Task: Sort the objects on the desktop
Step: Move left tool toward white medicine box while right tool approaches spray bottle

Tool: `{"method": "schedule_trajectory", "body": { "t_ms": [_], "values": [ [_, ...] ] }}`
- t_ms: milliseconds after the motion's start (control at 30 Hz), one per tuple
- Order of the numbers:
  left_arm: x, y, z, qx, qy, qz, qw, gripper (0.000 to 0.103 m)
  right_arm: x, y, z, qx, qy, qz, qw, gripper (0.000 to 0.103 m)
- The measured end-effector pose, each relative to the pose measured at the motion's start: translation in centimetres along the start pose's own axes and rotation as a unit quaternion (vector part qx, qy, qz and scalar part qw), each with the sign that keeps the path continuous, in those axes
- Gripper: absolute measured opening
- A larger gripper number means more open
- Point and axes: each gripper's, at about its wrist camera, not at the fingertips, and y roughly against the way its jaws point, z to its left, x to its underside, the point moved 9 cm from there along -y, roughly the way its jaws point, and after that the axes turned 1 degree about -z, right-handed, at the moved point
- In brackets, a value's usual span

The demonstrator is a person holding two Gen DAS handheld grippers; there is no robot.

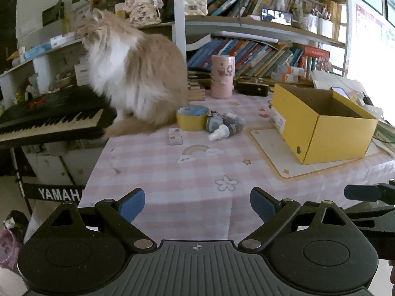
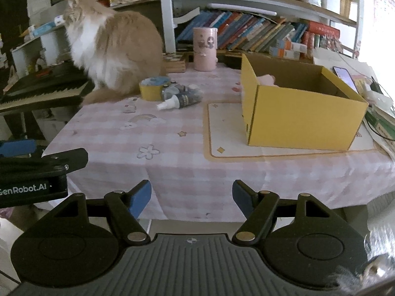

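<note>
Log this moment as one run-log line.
left gripper: open, empty | right gripper: open, empty | yellow box: open | tape roll, bottles: unsorted beside cat

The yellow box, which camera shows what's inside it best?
The right wrist view: it looks into the yellow box and shows something pink in its far left corner. The left wrist view shows only the box's bare inner walls.

My table [image 1: 172, 172], pink check cloth: cat [image 1: 133, 79] back left, tape roll [image 1: 191, 118], bottles [image 1: 222, 124], pink tin [image 1: 222, 76], yellow box [image 1: 321, 120] on a mat [image 1: 274, 153] right.
</note>
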Motion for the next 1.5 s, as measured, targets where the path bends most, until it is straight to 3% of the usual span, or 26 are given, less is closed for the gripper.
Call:
{"method": "schedule_trajectory", "body": {
  "t_ms": [833, 1500],
  "values": [
    [-0.8, -1.5, 2.2, 0.008, 0.013, 0.000, 0.9999, 0.094, -1.5, -1.6, 1.9, 0.001, 0.016, 0.003, 1.000, 0.071],
    [-2.2, -5.8, 3.9, -0.006, 0.024, 0.023, 0.9994, 0.094, -4.0, -6.8, 2.5, -0.016, 0.024, 0.024, 0.999, 0.071]
  ]
}}
